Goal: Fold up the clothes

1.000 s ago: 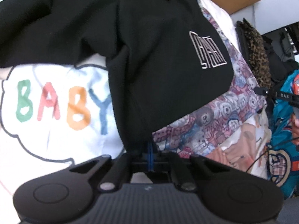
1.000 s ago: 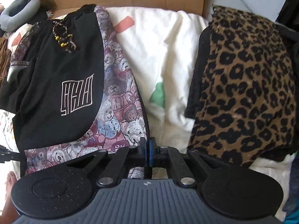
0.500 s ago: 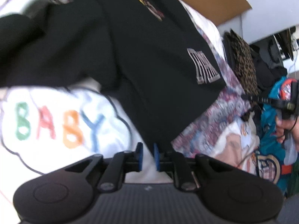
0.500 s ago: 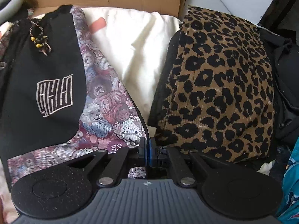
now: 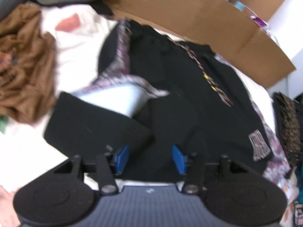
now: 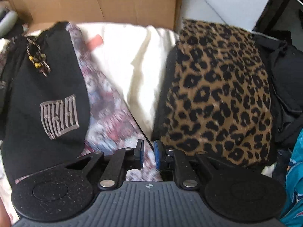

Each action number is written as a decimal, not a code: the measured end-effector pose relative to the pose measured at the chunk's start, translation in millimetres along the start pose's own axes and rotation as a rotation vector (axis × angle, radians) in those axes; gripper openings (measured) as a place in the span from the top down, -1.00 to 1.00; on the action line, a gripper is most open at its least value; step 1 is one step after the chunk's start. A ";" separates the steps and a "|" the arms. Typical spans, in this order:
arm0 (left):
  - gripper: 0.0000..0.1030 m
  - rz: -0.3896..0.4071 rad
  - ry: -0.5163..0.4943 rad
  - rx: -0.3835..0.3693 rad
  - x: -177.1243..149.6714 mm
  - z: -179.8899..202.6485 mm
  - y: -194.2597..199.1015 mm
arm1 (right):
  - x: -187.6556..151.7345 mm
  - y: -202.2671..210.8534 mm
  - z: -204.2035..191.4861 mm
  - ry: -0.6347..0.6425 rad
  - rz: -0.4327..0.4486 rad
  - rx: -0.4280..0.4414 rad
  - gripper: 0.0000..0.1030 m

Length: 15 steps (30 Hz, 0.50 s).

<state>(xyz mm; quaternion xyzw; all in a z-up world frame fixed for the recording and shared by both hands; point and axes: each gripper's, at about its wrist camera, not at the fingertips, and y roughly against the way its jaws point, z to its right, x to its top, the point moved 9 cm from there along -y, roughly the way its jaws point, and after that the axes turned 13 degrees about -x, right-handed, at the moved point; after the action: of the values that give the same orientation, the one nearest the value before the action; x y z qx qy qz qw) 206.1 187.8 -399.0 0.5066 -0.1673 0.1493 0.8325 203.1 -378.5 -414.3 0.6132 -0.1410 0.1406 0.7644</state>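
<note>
Claws just opening: left claw (image 5: 149, 159); right claw (image 6: 149, 154) over hem.

My left gripper (image 5: 149, 158) points steeply down, its jaws just opened wide, nothing pressed between the blue pads. My right gripper (image 6: 149, 154) also points down, jaws opened only slightly.

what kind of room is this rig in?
Probably a bedroom at home, clothes being sorted on a bed: a black garment lies on white bedding, with a leopard-print item beside it and a cardboard box behind.
</note>
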 end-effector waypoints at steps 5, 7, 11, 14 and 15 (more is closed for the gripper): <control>-0.25 0.044 0.009 0.053 18.2 -8.6 6.3 | 16.3 15.6 -20.3 -0.003 0.039 0.066 0.68; -0.25 0.055 0.023 0.063 22.8 -13.0 2.0 | 23.3 20.3 -29.9 -0.018 0.054 0.106 0.56; -0.25 0.078 0.019 0.110 34.4 -30.3 0.6 | 33.2 27.7 -55.1 -0.020 0.070 0.178 0.54; -0.25 0.095 0.027 0.140 43.6 -48.7 1.7 | 39.8 32.0 -76.9 -0.007 0.080 0.225 0.46; -0.25 0.099 0.028 0.153 46.7 -56.0 2.1 | 41.7 33.1 -84.1 0.000 0.082 0.239 0.45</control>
<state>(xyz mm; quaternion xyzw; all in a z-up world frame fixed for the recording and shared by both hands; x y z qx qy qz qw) 254.3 242.5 -401.4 0.5575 -0.1689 0.2097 0.7853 232.3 -287.7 -386.0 0.6938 -0.1482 0.1875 0.6793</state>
